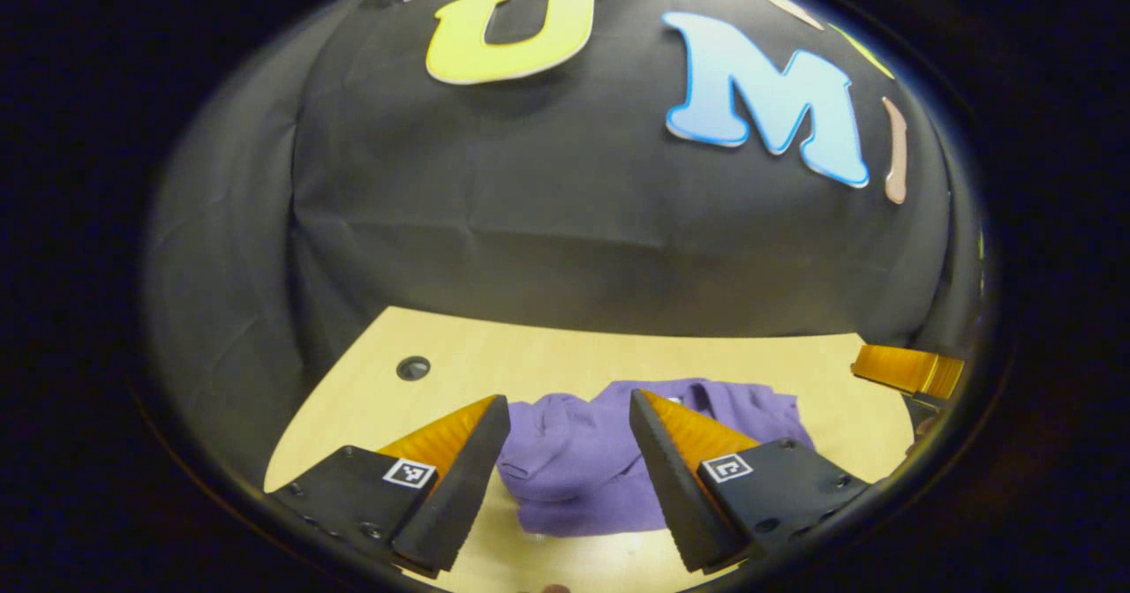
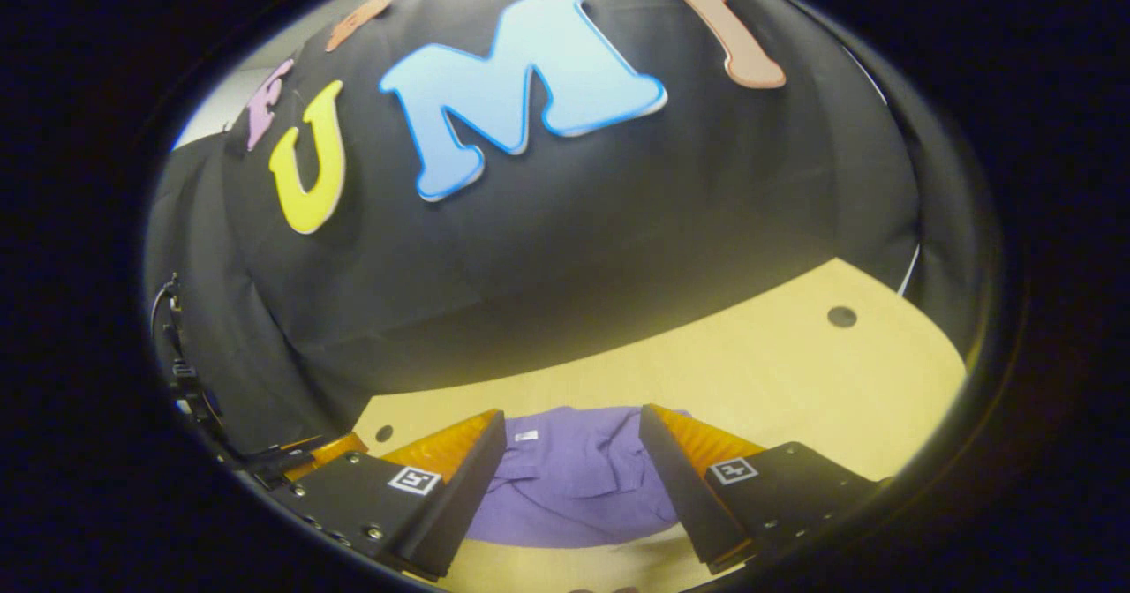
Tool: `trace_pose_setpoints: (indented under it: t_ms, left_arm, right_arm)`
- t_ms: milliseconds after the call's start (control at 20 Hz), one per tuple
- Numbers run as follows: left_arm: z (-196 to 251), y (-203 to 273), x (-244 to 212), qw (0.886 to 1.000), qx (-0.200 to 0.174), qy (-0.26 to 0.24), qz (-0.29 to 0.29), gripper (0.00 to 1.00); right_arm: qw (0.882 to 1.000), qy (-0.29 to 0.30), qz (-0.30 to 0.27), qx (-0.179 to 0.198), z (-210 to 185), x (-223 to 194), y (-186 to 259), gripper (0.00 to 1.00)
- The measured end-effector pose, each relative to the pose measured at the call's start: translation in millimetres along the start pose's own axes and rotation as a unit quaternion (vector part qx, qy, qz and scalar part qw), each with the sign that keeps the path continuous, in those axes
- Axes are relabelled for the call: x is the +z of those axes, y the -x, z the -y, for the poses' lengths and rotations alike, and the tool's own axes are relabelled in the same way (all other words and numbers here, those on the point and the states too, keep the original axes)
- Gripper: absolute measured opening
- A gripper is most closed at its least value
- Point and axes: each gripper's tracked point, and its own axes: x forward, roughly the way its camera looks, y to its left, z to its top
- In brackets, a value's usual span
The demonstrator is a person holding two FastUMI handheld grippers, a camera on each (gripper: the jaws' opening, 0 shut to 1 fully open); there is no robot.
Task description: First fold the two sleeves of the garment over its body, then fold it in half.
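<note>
A purple garment point(image 1: 574, 461) lies bunched on the light wooden table point(image 1: 494, 368), its collar end toward the booth wall. My left gripper point(image 1: 569, 408) is open above and in front of it, with nothing between the fingers. In the right gripper view the same garment point(image 2: 574, 478) lies flatter, a small white tag point(image 2: 526, 435) showing near its collar. My right gripper point(image 2: 572, 421) is open too, held over the garment without touching it. A finger of the right gripper point(image 1: 909, 371) shows at the right edge of the left gripper view.
The black cloth wall point(image 1: 574, 222) hangs just behind the table's far edge. A round cable hole point(image 1: 412, 367) sits in the table's back left, another hole point(image 2: 841, 316) at the back right. Cables point(image 2: 181, 372) hang at the left of the right gripper view.
</note>
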Motion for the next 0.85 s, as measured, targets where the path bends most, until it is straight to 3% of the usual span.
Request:
trace_pose_setpoints:
  t_ms: [250, 400, 550, 850]
  left_arm:
    - [36, 104, 38, 0.998, -0.033, -0.013, 0.052, 0.93]
    - [60, 146, 40, 0.996, -0.048, -0.020, 0.067, 0.96]
    - [77, 177, 38, 0.995, -0.056, -0.023, 0.082, 0.93]
    - [78, 213, 34, 0.993, -0.057, -0.034, 0.102, 0.96]
  right_arm:
    - [0.998, 0.001, 0.054, 0.018, -20, 43, 87, 0.94]
    - [0.997, 0.033, 0.071, 0.026, -30, 45, 128, 0.94]
    - [0.995, 0.061, 0.060, 0.040, -48, 29, 158, 0.94]
    - [0.990, 0.102, 0.090, 0.039, -71, 24, 193, 0.94]
